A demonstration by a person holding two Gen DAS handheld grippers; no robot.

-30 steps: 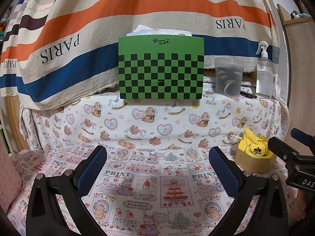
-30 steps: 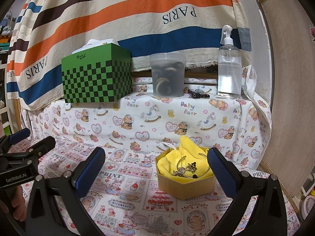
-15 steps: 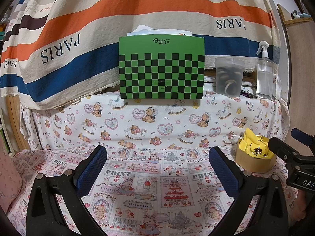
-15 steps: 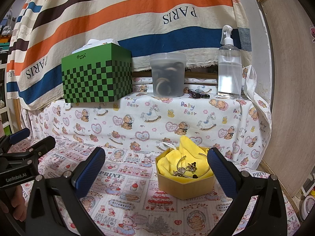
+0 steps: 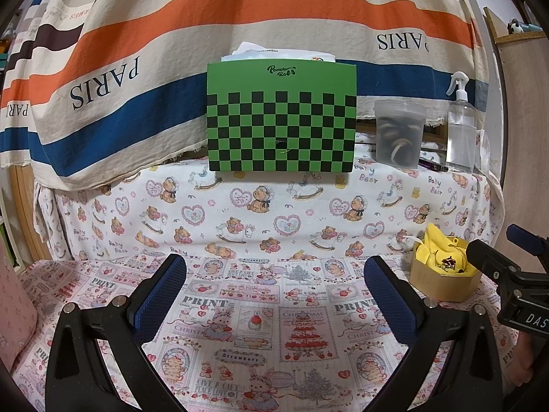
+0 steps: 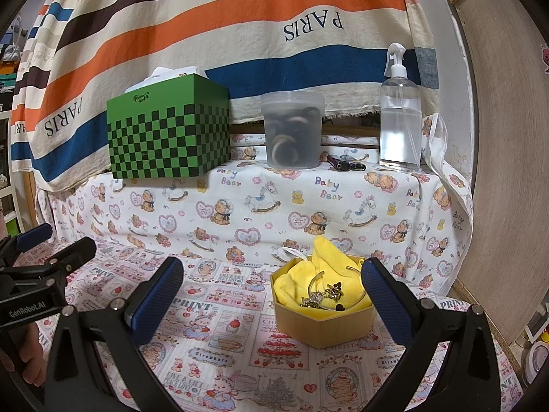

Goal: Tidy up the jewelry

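Draping the back wall, a striped PARIS cloth point(image 6: 219, 31) is hanging over a ledge where a green checkered tissue box point(image 6: 168, 134), a spray bottle point(image 6: 399, 116) and a cloudy tub point(image 6: 292, 129) are standing. Below, the left gripper point(image 5: 274, 285) and right gripper point(image 6: 271, 292) are both hovering over the printed cloth point(image 5: 274, 326), jaws spread wide and holding nothing. The hexagonal yellow box point(image 6: 322, 322) is sitting between the right gripper's fingertips, its yellow lining cradling the jewelry point(image 6: 322, 297).
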